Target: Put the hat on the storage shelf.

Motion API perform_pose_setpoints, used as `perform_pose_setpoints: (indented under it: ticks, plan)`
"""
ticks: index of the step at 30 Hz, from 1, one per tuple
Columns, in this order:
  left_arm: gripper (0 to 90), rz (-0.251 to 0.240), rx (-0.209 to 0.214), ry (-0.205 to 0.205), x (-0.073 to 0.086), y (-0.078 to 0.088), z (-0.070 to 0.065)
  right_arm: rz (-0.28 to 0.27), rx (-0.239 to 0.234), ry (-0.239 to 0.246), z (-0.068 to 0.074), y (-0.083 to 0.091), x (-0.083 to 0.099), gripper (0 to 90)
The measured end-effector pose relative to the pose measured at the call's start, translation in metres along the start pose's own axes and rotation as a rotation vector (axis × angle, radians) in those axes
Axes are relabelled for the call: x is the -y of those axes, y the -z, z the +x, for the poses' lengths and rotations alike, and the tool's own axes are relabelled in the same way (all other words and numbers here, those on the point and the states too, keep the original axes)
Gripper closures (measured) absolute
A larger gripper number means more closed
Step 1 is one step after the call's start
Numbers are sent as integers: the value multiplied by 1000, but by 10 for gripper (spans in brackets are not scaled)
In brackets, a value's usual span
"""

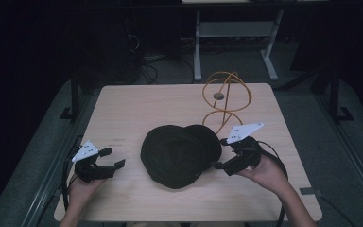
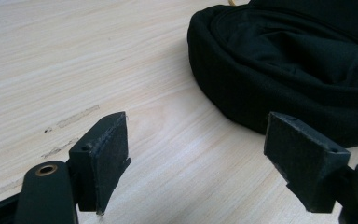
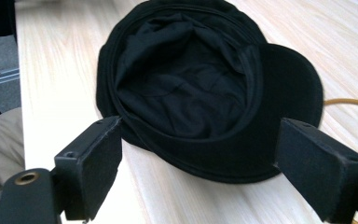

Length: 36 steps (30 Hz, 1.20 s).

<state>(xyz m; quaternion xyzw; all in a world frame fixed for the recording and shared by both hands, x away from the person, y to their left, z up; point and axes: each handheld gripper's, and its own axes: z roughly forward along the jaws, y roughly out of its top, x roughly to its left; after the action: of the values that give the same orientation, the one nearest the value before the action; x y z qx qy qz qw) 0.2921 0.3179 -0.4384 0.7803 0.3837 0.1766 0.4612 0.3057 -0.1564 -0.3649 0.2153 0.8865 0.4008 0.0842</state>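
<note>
Left tongs and right tongs both wide apart, empty, flanking black cap.

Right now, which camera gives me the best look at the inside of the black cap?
The right gripper view: the black cap lies upside down, with its whole lining and brim visible. The high view shows all of it but small and dark. The left gripper view catches part of its side.

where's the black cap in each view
High view: black cap at table centre, between the two grippers.
Left gripper view: upper right, beyond the right finger.
Right gripper view: centre, opening up, brim to the right.
Shared landmark: the orange wire stand behind the cap, peeking at each gripper view's edge.
</note>
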Motion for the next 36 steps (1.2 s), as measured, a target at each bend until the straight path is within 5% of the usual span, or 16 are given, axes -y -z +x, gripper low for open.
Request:
perform_pose_setpoints:
  ticks: [29, 36]
  plan:
    - [216, 1, -7, 6, 0, 0, 1, 58, -102, 115, 28, -54, -40, 156]
    - [216, 9, -10, 5, 0, 1, 1, 78, -139, 137, 41, -71, -47, 232]
